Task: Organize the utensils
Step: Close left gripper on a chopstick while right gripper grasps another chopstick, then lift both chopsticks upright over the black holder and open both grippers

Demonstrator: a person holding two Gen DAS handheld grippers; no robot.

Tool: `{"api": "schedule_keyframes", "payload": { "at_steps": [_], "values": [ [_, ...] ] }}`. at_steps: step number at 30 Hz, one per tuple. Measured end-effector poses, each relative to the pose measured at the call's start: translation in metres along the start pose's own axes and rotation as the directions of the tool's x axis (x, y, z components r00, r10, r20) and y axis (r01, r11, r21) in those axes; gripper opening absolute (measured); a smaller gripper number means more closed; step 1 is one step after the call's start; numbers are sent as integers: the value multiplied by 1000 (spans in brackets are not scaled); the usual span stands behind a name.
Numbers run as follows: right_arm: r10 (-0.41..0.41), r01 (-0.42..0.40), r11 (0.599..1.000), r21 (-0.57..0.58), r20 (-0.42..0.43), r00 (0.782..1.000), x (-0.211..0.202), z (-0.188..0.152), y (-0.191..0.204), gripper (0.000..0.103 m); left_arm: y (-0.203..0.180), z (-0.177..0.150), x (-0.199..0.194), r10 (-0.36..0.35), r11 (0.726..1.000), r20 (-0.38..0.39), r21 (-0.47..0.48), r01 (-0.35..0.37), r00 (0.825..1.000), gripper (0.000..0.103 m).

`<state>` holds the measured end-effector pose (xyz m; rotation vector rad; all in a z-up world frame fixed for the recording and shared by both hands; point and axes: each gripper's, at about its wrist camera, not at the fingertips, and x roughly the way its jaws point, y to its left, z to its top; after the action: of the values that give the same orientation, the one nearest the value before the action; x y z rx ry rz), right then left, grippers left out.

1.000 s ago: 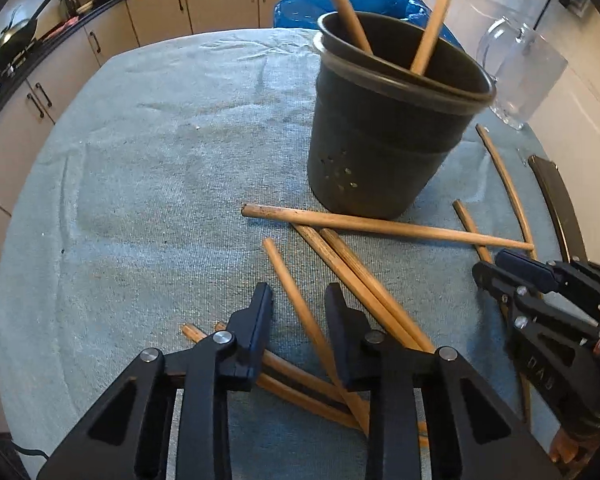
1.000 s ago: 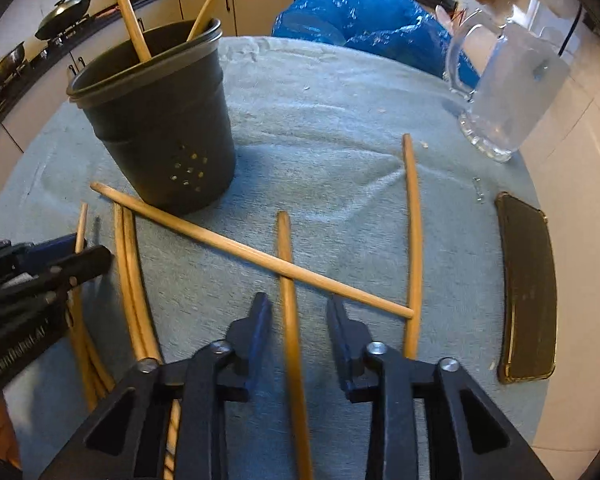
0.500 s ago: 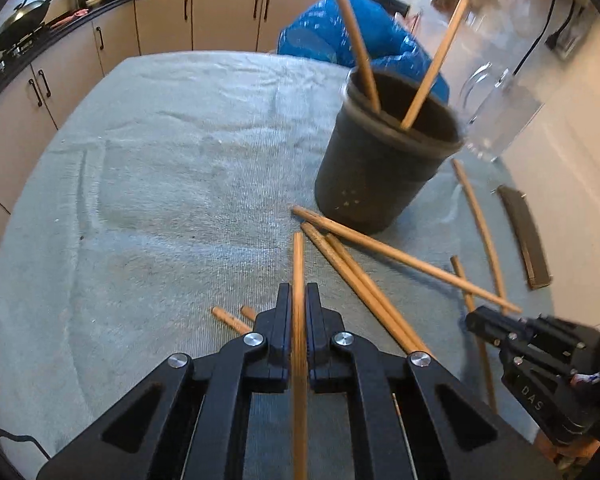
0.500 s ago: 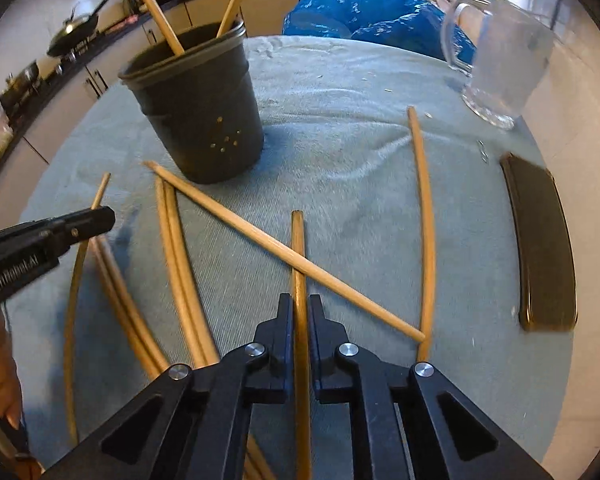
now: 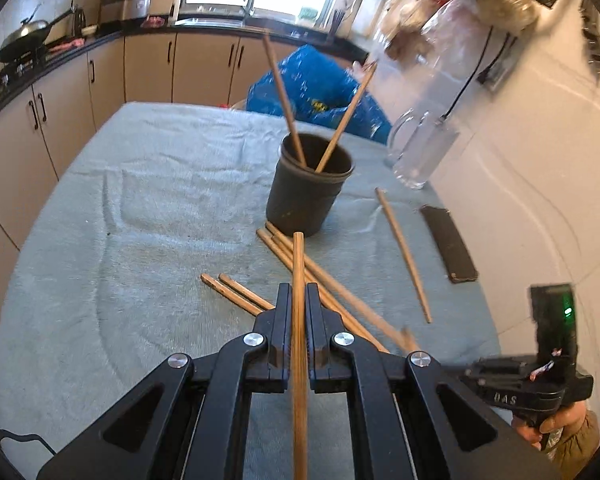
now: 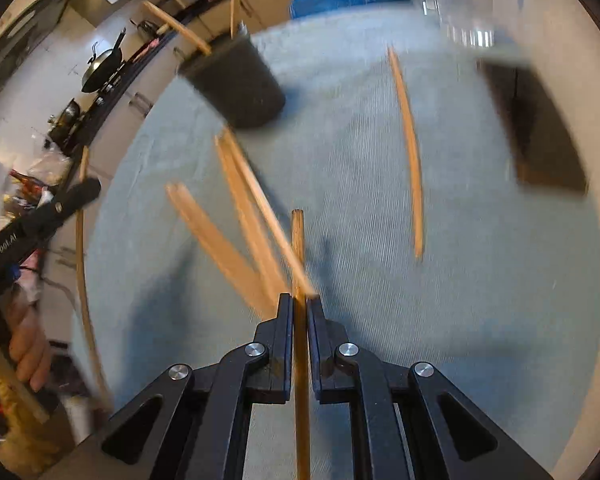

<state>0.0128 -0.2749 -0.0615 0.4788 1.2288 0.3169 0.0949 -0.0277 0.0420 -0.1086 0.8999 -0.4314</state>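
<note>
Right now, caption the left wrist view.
Left claw shut on a chopstick, aimed toward the black holder.

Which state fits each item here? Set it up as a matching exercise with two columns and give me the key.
Items:
1. left tool
2. dark holder
3. glass jug
4. black flat case

States:
A. lies flat near the cloth's edge by the wall
B. stands upright with two chopsticks in it
C. shut on a chopstick
D. clear, standing beyond the holder

Pairs: 1-C, 2-B, 3-D, 4-A
</note>
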Motion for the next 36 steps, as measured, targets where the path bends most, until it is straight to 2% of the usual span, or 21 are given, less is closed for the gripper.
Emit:
{"api": "schedule_keyframes", "payload": {
  "at_steps": [1,3,7,9,12,16,21,26,27,29,33,35,36],
  "values": [
    [60,-59,998,24,-35,998,1,-8,-3,7,-1,-1,-6,-2,1000,14,5,2,1000,5],
    [114,-111,993,50,-67,991,6,-20,-3,7,-4,-2,-15,-2,1000,37,13,1,999,5],
    [178,-174,983,52,-87,980,12,-37,6,7,-6,-6,-29,5,1000,82,20,-7,997,5],
    [184,-183,983,26,-38,982,6,-37,15,7,-5,-7,-35,1,1000,97,13,-2,995,5],
    [159,-158,987,-26,100,982,-15,-26,33,7,-2,-2,-49,-2,1000,142,-5,3,990,5],
    [102,-76,992,-98,295,950,-53,-11,62,7,0,14,-72,-10,1000,233,-25,17,972,5],
    [105,-51,991,-122,488,867,-89,22,91,7,-5,51,-90,1,999,336,-41,14,942,5],
    [96,-18,992,-128,645,758,-108,66,113,7,-17,98,-82,26,999,422,-28,-15,906,5],
    [95,-16,992,-124,665,740,-110,74,116,7,-18,110,-77,35,999,442,-32,-23,896,5],
    [83,-4,994,-113,707,702,-115,89,118,7,-17,126,-67,43,999,458,-47,-24,888,5],
    [54,32,995,-95,781,622,-114,127,128,7,-5,166,-40,42,993,491,-114,16,870,5],
    [30,69,994,-85,818,575,-111,146,133,7,1,183,-29,38,990,504,-139,37,863,5],
    [23,79,994,-80,829,559,-110,153,133,7,4,192,-22,37,987,514,-154,50,857,5]
  ]
}}
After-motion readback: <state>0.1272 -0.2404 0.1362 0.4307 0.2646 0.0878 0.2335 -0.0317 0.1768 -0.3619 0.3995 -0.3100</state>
